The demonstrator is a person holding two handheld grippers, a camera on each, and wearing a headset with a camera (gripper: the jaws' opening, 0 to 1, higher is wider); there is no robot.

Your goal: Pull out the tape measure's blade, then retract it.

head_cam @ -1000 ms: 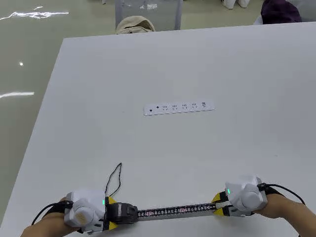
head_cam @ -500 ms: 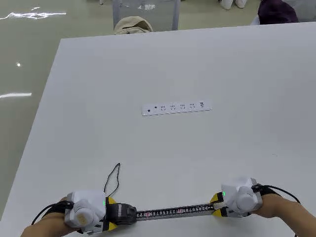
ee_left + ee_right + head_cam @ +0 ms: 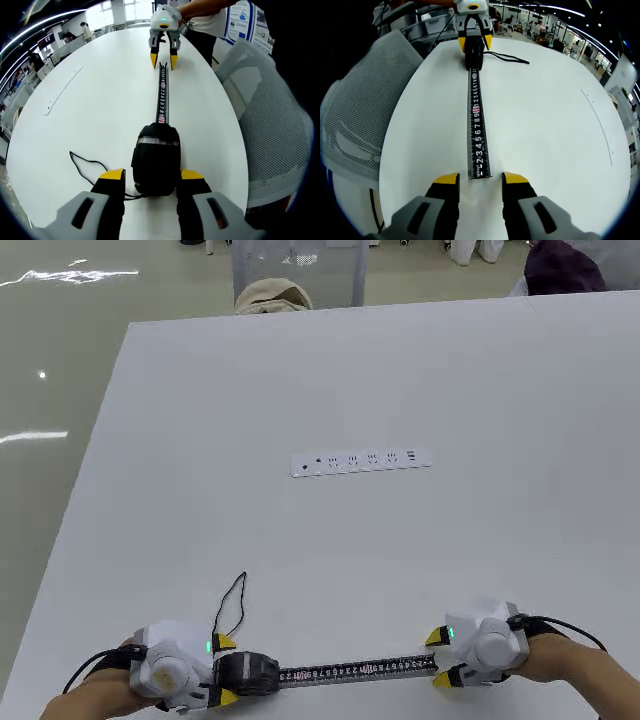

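The black tape measure case [image 3: 250,673] lies near the table's front edge, with my left gripper [image 3: 226,670] shut on its sides. In the left gripper view the case [image 3: 156,159] sits between the yellow fingertips [image 3: 114,175]. Its blade [image 3: 360,671] is drawn out flat along the table to the right. My right gripper [image 3: 440,658] stands open at the blade's free end. In the right gripper view the blade tip [image 3: 480,172] lies just ahead of the spread jaws, touching neither fingertip [image 3: 446,178]. A thin black wrist cord [image 3: 235,602] trails from the case.
A white power strip [image 3: 361,460] lies mid-table, beyond the grippers. A grey mesh chair [image 3: 270,125] stands by the near table edge [image 3: 330,710]. A person's hands hold both grippers. Wide bare tabletop [image 3: 400,370] stretches toward the far side.
My right gripper has opened and let go of the blade end; its yellow tips now stand apart. The left gripper and the case have stayed put.
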